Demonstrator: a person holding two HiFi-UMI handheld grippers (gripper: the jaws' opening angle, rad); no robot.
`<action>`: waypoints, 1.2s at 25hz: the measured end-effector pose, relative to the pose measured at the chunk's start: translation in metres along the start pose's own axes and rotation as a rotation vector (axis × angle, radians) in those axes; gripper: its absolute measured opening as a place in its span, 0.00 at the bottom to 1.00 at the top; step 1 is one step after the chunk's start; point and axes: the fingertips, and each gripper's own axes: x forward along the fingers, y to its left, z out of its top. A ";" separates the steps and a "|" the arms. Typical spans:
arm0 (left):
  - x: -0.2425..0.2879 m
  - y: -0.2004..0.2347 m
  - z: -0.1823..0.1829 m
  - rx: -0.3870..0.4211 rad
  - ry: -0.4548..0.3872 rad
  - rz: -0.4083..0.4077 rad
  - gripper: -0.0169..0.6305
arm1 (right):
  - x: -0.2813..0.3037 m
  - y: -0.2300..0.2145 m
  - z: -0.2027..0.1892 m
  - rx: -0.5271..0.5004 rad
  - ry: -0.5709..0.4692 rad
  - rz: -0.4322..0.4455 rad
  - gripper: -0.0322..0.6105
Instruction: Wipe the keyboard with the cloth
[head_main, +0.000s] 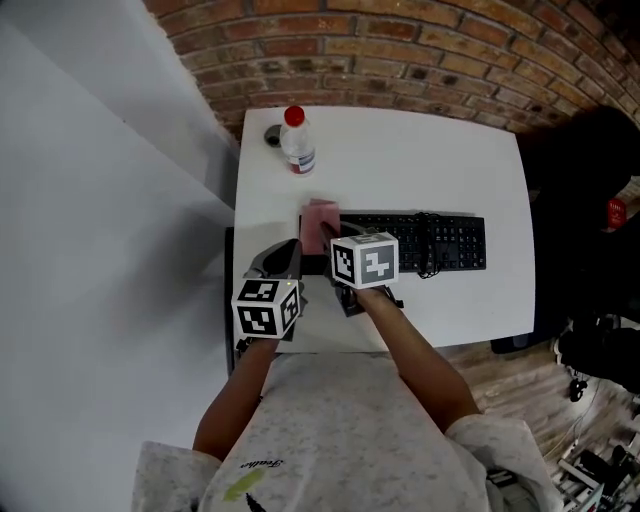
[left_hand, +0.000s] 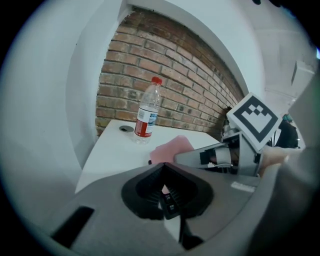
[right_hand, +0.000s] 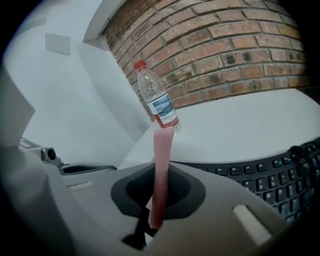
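A black keyboard (head_main: 430, 242) lies across the middle of the white table (head_main: 450, 160). My right gripper (head_main: 326, 243) hovers over its left end, shut on a pink cloth (head_main: 320, 220). In the right gripper view the cloth (right_hand: 160, 165) stands edge-on between the jaws of the right gripper (right_hand: 159, 172), with the keyboard (right_hand: 272, 180) just below to the right. My left gripper (head_main: 288, 256) sits at the keyboard's left end. In its own view the left gripper (left_hand: 163, 169) has its jaw tips together, and a few keys show through a thin slit.
A clear water bottle (head_main: 297, 140) with a red cap stands at the table's back left, a small round dark object (head_main: 272, 135) beside it. A brick wall (head_main: 400, 50) runs behind the table. A white wall (head_main: 100, 250) borders the left side.
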 end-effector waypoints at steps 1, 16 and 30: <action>0.000 0.000 0.000 0.004 0.004 -0.015 0.02 | -0.001 -0.001 0.000 -0.003 -0.001 -0.010 0.06; 0.014 -0.035 -0.001 0.064 0.034 -0.149 0.02 | -0.031 -0.036 -0.003 0.002 -0.045 -0.128 0.06; 0.036 -0.075 0.009 0.075 0.028 -0.136 0.02 | -0.062 -0.076 -0.003 -0.001 -0.047 -0.125 0.06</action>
